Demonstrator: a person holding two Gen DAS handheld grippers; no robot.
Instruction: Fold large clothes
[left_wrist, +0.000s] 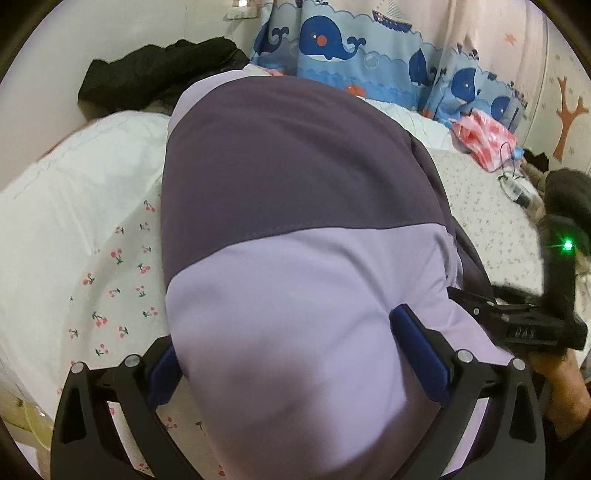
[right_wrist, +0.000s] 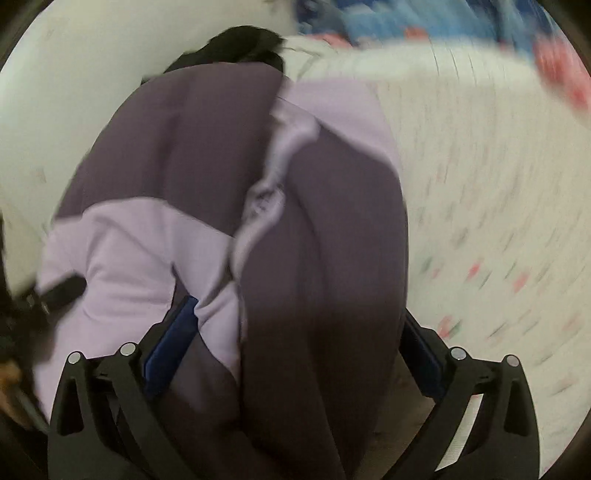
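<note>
The two-tone purple jacket (left_wrist: 295, 229) lies on the bed (left_wrist: 110, 258), stretched away from the person toward the dark pile of clothes (left_wrist: 155, 74) at the wall. Its long axis runs from 6 o'clock up to 12 o'clock in both wrist views. The pale lilac end is nearest the tongs and the dark band lies beyond it. I cannot tell which end is collar and which is hem.

The left tongs (left_wrist: 295, 354) are spread wide, blue pads either side of the near lilac edge, with cloth bulging between them. I cannot tell if the cloth is pinched or only lying across. The right tongs (right_wrist: 291, 339) are likewise spread, straddling the dark panel beside the zip seam (right_wrist: 273, 155). That view is blurred, so the hand seems to be moving.

To my eye this is mid-fold: the body is already narrowed to a long strip, and the near end is about to be carried over toward 12 o'clock. That calls for both tongs to bite the near edge evenly and lift together, keeping the strip straight.
</note>
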